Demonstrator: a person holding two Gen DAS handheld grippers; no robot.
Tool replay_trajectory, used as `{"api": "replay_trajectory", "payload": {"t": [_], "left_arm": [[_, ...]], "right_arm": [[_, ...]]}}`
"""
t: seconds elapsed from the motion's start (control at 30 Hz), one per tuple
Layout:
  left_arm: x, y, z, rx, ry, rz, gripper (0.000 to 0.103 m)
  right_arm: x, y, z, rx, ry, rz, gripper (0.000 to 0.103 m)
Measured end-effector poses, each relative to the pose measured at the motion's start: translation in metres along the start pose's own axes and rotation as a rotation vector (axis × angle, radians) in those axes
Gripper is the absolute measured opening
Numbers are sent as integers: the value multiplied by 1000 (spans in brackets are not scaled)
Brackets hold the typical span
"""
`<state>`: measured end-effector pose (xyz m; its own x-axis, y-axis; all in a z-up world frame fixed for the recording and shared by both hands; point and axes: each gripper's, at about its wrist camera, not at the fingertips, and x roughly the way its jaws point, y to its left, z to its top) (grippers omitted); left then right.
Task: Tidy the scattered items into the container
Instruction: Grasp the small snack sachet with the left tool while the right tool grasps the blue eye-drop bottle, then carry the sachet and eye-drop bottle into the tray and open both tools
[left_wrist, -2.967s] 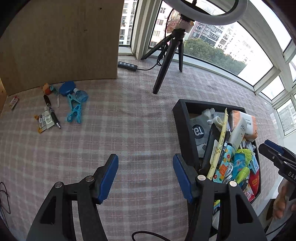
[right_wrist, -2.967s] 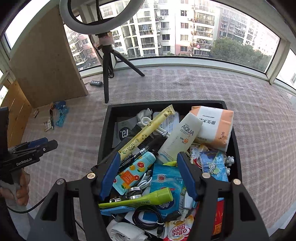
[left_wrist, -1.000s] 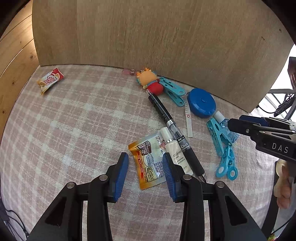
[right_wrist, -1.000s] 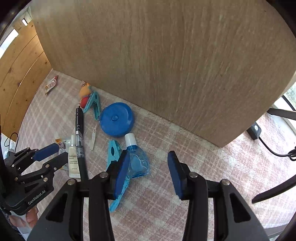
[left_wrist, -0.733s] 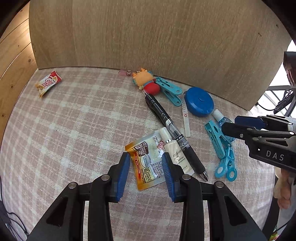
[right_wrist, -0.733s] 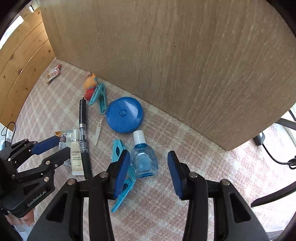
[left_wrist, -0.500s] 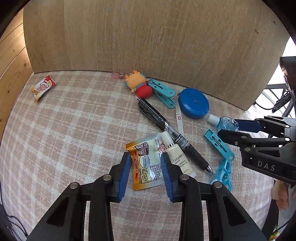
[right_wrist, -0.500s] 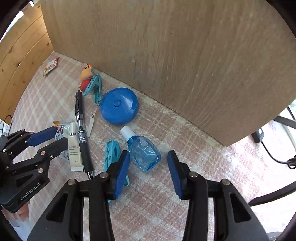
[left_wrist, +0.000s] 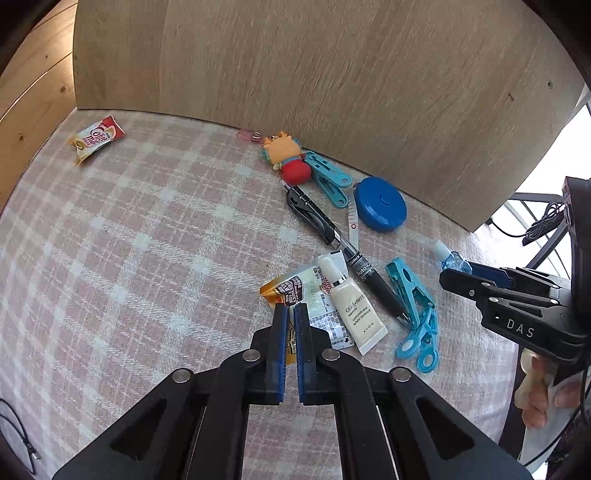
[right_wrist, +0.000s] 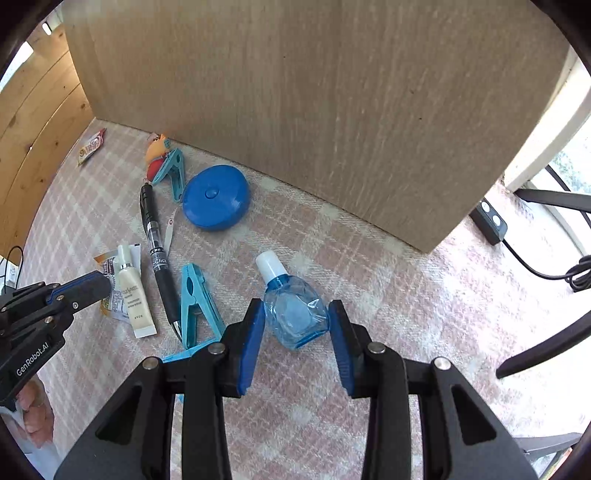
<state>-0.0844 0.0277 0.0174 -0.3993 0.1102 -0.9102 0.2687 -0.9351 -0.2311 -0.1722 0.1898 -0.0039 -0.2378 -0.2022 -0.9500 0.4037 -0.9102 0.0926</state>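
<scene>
Meanwhile left claw pinches the sachet, right claw closing around the bottle; pen, clips, tape measure still scattered.

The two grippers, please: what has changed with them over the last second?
The left gripper shut on the sachet; the right gripper is closing around the blue bottle, its fingers not yet pressing. Pen, tube and clips stayed put.
</scene>
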Motion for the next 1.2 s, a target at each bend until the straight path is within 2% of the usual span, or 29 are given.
{"api": "replay_trajectory", "payload": {"t": [0.07,0.17,0.4,0.47,0.5,0.53,0.57,0.63,0.8,0.93,1.2], "left_arm": [[-8,1,-2,-12,-14,-3,3],[-25,-1,-7,11,-57,40,3],[-63,-4,-19,28,-88,55,3],[-73,-9,-24,37,-91,50,3],[-77,-10,-24,43,-93,48,3],[-87,-8,-33,52,-95,44,3],[-86,-4,-27,59,-93,37,3],[-86,-21,-27,81,-93,20,3],[-100,-63,-46,172,-82,-28,3],[-113,-112,-69,259,-51,-92,3],[-110,-226,-113,451,9,-206,3]], "right_arm": [[-7,-3,-1,16,-16,5,35],[-21,-6,-4,23,-42,15,35],[-59,-15,-22,66,-79,41,35],[-71,-18,-29,76,-83,36,35],[-82,-35,-45,81,-86,38,35],[-91,-35,-53,88,-92,37,35],[-97,-37,-62,93,-101,34,35],[-110,-32,-81,108,-118,25,35],[-156,-60,-125,177,-148,0,35],[-180,-91,-168,255,-159,-27,35],[-229,-173,-269,474,-182,-119,35]]}}
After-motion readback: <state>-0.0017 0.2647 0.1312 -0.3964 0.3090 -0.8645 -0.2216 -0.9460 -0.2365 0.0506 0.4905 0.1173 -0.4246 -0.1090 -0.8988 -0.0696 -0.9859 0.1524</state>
